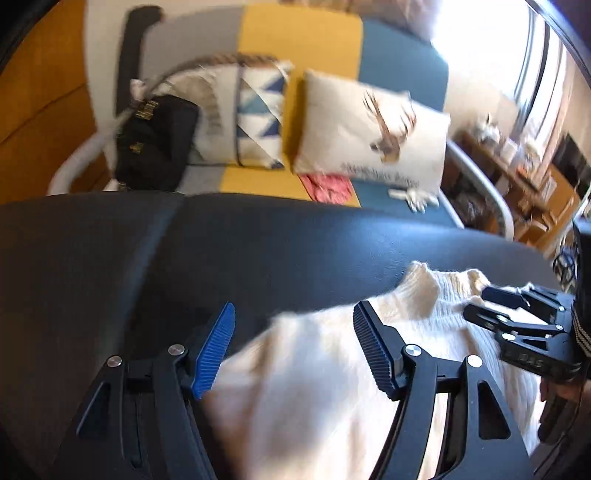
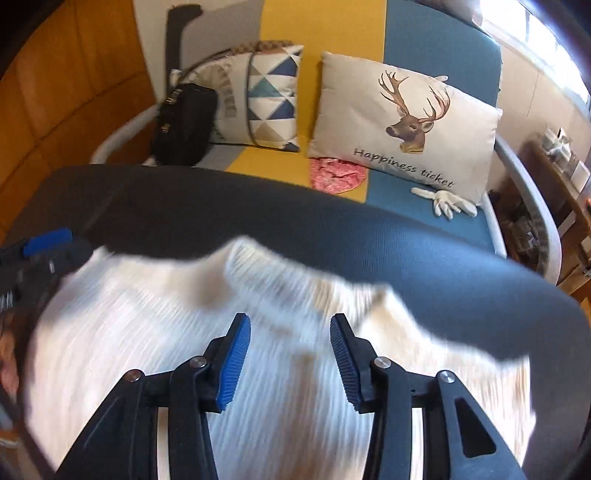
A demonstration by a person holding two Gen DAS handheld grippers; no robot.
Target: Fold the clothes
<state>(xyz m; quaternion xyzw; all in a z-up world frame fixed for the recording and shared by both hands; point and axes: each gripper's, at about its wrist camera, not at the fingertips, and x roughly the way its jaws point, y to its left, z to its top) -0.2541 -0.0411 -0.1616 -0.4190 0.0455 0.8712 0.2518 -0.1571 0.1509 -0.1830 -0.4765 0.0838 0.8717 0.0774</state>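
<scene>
A: On the dark cushion (image 1: 258,251) in the foreground lies the cream sweater (image 1: 314,387), ribbed knit, its collar end toward the sofa (image 2: 424,33). Motion blurs its edges in both views.

B: And the left gripper (image 1: 293,350)?

A: Its jaws stand wide apart. The blue pad (image 1: 214,350) is over bare cushion at the sweater's left edge; the black pad (image 1: 373,350) is over the knit. Neither pad presses cloth, so it holds nothing that I can see.

B: The right gripper (image 2: 290,360)?

A: Jaws parted, less widely than the left's, above the middle of the sweater (image 2: 184,332). Cloth shows in the gap beneath, but the pads do not pinch it. Whether the tips touch the knit I cannot tell.

B: How do the two stand to each other?

A: Side by side over the sweater. From the left view the right gripper (image 1: 491,306) enters at the right edge, over the collar end; from the right view the left gripper (image 2: 40,243) sits at the far left, beside the sweater's edge.

B: Behind the cushion?

A: A sofa in grey, yellow and blue panels. On it: a deer pillow (image 2: 406,122), a triangle-print pillow (image 2: 269,99), a black bag (image 2: 184,122), a pink cloth (image 2: 336,177) and white gloves (image 2: 447,201), all well apart from the sweater.
</scene>
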